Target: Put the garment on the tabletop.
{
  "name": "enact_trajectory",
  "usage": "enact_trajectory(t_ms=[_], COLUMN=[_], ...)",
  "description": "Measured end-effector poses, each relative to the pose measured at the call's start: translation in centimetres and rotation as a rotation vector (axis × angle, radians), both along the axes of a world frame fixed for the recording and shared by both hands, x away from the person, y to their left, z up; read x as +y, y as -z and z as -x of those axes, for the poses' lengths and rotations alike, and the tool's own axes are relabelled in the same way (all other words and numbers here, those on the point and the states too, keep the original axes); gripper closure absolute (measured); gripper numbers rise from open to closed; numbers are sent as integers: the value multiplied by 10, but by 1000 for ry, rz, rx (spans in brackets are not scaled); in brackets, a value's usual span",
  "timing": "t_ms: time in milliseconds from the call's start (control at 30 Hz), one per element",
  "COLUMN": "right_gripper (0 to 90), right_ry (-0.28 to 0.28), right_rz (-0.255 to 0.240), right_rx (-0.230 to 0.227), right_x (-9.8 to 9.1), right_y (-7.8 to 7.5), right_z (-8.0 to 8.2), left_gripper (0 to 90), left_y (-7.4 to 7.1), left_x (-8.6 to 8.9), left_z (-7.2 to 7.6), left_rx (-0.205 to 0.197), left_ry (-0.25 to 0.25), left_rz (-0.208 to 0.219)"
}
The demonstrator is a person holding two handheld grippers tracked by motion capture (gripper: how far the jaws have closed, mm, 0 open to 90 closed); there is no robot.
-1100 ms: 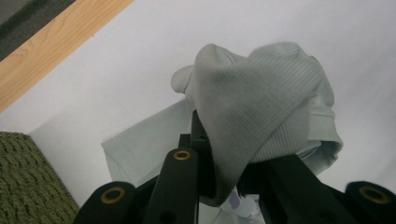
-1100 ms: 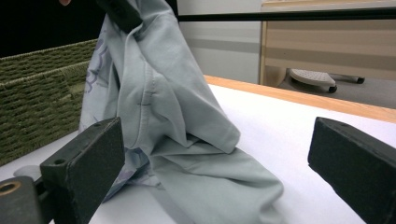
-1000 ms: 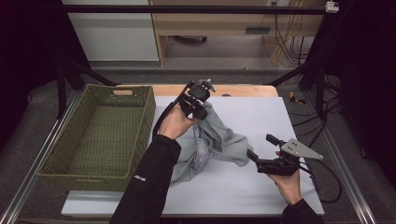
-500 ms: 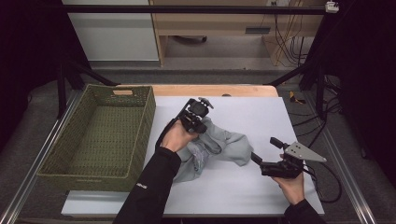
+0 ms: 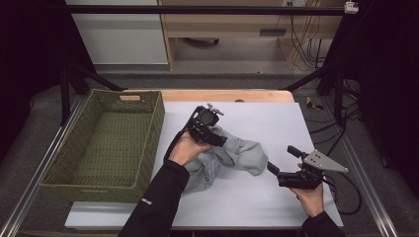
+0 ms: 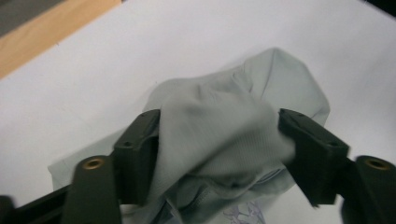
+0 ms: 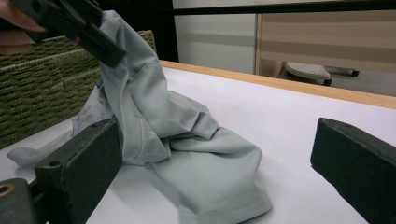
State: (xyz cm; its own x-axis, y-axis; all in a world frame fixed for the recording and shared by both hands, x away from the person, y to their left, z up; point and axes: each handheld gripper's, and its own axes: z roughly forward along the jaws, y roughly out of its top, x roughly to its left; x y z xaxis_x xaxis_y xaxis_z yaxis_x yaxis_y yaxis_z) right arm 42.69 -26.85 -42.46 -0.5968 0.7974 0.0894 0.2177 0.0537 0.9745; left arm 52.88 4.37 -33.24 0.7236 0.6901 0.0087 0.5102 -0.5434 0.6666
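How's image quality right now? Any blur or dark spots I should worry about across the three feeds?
High view: table evenly lit, surroundings dark, slightly soft overall. Left gripper view: the grey shirt between the jaws is smeared with motion blur, its weave sharp only low down. Right gripper view: near jaws soft, the shirt's hem reasonably sharp, the left gripper dark at the top corner.

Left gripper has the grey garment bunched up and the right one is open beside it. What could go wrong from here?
1. The left gripper pinches just one bunched fold of the pale grey fabric garment; most of it lies on the white table, so it may slip out or drag.
2. The right gripper could catch several layers near the hem.
3. A trailing end might snag the rim of the green woven basket.
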Motion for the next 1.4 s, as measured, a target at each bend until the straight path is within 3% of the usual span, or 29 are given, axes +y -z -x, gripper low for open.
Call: enact_trajectory(t_ms=[200,333,433,600,733,933,1167,1400], right_gripper=[21,19,17,14,12,11,10,9], right_ry=[2,0,4,2,-1,1,4,9], right_rz=[-1,-2,-3,-3,-3,-10,-15,-16], right_rx=[3,5,6,6,5,14,13,20], right_x=[0,0,0,0,1,0,-1,-3], right_y=[0,0,0,1,1,2,4,5], right_z=[0,0,-1,-1,-1,-2,-2,-2], left_gripper=[222,155,109,109,109,92,56,37], left_y=[-7,0,10,28,39,60,77,82], left_x=[19,31,46,67,82,95,103,112], left_z=[19,31,43,59,71,88,99,106], left_rx=[-126,-197,-229,-259,-273,-331,-330,-352], left_ry=[-34,-35,-36,-49,-49,-81,-69,-76], left_rz=[121,161,225,290,371,440,442,461])
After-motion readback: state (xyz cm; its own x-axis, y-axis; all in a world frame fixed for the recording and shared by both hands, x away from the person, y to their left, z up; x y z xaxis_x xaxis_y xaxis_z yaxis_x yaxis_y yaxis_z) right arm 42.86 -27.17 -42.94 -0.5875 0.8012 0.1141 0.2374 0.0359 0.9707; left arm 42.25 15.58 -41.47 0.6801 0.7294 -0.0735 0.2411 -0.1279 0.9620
